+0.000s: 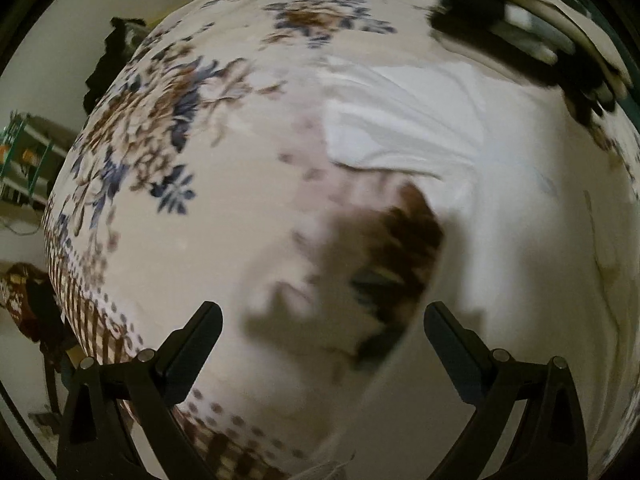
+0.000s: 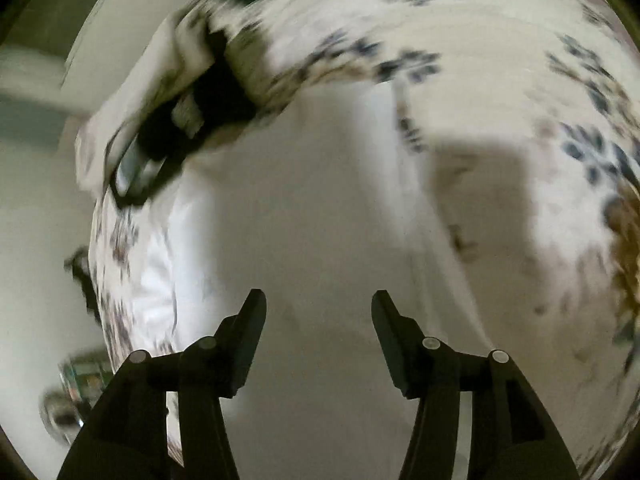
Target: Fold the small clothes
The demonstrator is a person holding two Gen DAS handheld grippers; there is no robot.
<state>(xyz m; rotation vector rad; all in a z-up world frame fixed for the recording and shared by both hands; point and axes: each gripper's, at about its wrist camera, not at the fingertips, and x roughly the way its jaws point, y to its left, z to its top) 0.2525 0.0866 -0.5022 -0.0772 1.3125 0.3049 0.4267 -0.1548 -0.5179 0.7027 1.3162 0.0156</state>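
The white garment (image 1: 420, 120) lies spread on the flowered bedspread (image 1: 160, 128), filling the middle and right of the left wrist view and the lower centre of the right wrist view; both pictures are blurred; the left gripper (image 1: 322, 320) is released and empty, and so is the right gripper (image 2: 318, 304); judging by this, the fold is between grasps; next, 1 edge must be pinched.

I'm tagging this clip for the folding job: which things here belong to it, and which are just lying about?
Job:
white garment, spread on the bed
left gripper, open, empty
right gripper, open, empty

Lying about:
floral bedspread
pile of dark and pale clothes at the bed's edge
green shelf rack
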